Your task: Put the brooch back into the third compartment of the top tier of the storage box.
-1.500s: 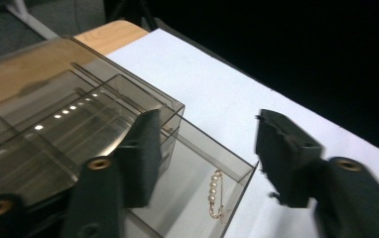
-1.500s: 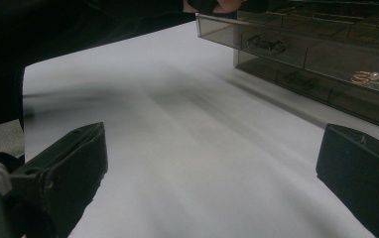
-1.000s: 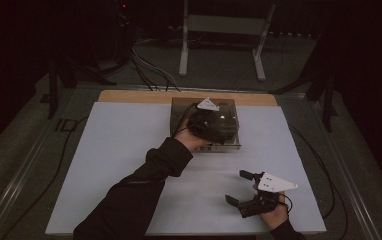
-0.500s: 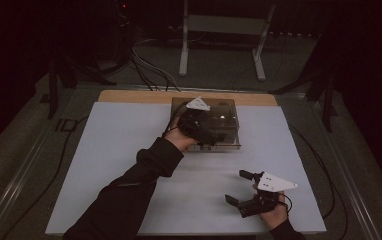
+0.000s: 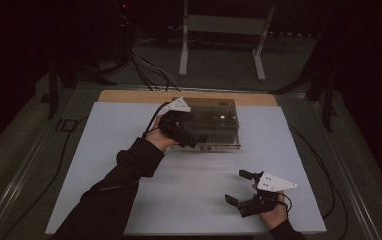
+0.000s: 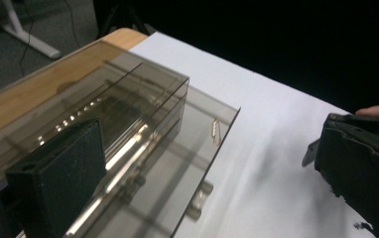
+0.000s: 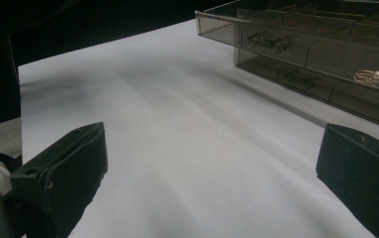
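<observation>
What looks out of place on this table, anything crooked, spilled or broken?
One thing stands out: the top drawer of the smoky clear box juts out past the drawers below, partly open. The left tool sits at that box's near left corner. Nothing looks spilled or broken on the white table.

A smoky clear box (image 5: 214, 122) sits on the white table (image 5: 104, 150). The left gripper (image 5: 191, 140) is at its front left corner. The right gripper (image 5: 239, 187), jaws apart, rests near the table's front edge.
</observation>
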`<action>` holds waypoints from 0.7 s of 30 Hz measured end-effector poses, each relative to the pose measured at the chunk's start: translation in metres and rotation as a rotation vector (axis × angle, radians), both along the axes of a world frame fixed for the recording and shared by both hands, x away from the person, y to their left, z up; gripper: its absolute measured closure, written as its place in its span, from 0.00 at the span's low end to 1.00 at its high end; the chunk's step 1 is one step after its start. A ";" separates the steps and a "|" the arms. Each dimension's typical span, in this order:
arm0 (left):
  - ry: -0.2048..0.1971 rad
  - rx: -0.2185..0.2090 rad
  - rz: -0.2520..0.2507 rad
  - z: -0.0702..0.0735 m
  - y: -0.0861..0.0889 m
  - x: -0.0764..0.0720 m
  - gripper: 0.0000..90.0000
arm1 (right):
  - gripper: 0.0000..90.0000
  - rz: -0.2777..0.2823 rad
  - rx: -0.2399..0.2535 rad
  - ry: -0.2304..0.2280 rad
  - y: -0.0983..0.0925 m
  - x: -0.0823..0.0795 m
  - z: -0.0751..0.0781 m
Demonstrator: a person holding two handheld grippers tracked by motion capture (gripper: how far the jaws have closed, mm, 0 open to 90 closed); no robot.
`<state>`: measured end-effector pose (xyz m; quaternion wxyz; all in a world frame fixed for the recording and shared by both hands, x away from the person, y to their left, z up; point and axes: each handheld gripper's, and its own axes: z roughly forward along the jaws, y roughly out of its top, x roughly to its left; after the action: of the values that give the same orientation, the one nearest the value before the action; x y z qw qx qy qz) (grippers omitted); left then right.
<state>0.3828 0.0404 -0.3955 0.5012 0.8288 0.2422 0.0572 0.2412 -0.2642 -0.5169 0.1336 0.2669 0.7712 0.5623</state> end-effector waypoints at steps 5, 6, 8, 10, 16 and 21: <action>-0.004 -0.011 0.009 0.000 0.018 -0.005 0.01 | 0.00 0.001 0.001 0.001 0.000 0.000 0.000; -0.003 -0.028 0.015 -0.001 0.022 -0.006 0.01 | 0.00 0.002 0.002 -0.001 0.000 0.000 0.000; 0.008 -0.031 0.018 -0.002 0.030 -0.008 0.01 | 0.00 0.001 -0.001 0.000 0.001 0.000 0.000; 0.000 -0.030 0.035 -0.003 0.037 -0.011 0.01 | 0.00 0.001 0.000 0.001 0.001 0.000 0.000; -0.006 -0.024 0.055 -0.006 0.057 -0.017 0.01 | 0.00 0.000 0.000 0.003 0.002 0.000 0.000; -0.011 -0.019 0.067 -0.010 0.073 -0.024 0.01 | 0.00 -0.001 -0.002 0.005 0.002 0.001 -0.001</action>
<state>0.3590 0.1136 -0.4054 0.5083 0.8151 0.2674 0.0762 0.2417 -0.2622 -0.5175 0.1323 0.2686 0.7719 0.5609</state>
